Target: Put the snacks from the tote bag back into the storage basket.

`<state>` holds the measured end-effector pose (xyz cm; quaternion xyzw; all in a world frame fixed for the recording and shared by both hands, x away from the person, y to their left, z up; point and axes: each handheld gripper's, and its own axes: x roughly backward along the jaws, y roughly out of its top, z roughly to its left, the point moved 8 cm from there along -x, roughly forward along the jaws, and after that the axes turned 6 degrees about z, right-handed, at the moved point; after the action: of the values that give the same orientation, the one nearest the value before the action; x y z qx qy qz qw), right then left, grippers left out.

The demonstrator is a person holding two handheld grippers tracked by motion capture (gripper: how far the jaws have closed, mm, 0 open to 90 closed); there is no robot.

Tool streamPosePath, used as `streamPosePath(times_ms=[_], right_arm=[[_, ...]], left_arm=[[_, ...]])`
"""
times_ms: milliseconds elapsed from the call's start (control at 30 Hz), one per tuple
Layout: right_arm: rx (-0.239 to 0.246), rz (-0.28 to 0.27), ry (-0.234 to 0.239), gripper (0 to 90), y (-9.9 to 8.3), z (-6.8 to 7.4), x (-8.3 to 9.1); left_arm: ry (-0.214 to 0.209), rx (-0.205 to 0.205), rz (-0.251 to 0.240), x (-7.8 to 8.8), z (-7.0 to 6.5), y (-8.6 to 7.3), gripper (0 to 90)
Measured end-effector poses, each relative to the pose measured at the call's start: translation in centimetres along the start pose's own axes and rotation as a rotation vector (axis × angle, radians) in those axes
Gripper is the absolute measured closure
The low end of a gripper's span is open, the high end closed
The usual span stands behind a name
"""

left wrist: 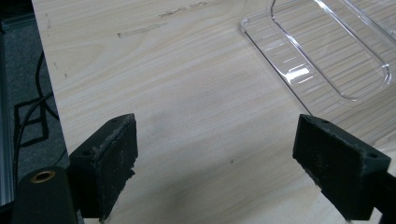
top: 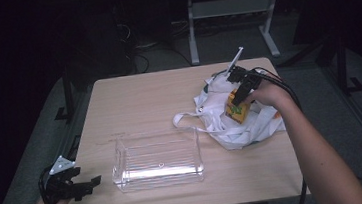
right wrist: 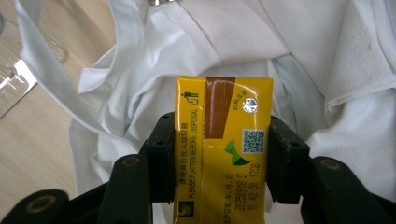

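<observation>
High view: left gripper idle, jaws wide and empty, at table edge beside clear bin. Right gripper clamps yellow juice box over white bag. Lift clear of the fabric, then move to bin.

The yellow drink carton carried all the readable print: along one side panel ran "PLEASE FLATTEN BEFORE DISPOSAL" beside a line of Chinese characters, with a small green pictogram of a figure dropping litter into a bin above it. On its top face sat a QR code, a silver foil straw-hole seal with small Chinese characters next to it, and a printed date stamp reading roughly "20250916 D" and "1708", the remaining digits too small to make out.
</observation>
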<state>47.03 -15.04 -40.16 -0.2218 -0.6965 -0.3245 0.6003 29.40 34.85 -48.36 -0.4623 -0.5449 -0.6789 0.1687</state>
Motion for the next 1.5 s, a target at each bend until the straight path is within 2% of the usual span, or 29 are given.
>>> streamPosePath(times_ms=[433,833,1033,1133,1500], right_arm=[[0.045,-0.016,-0.02,52.2,0.0,0.8,2.3],[0.086,-0.025,-0.014,52.2,-0.2,1.5,3.7],[0.114,-0.035,-0.005,52.2,-0.2,2.3,4.6],[0.116,-0.036,-0.001,52.2,-0.2,2.5,4.9],[0.178,-0.062,0.013,52.2,0.0,4.3,6.2]], left_arm=[[0.002,-0.001,-0.002,0.1,0.0,0.1,13.8],[0.002,-0.001,-0.002,0.1,0.0,0.1,13.8],[-0.004,0.008,-0.014,0.1,-0.1,0.2,13.8],[0.001,-0.004,-0.011,0.1,-0.1,0.2,13.8],[0.0,0.001,-0.01,0.1,-0.1,0.2,13.8]])
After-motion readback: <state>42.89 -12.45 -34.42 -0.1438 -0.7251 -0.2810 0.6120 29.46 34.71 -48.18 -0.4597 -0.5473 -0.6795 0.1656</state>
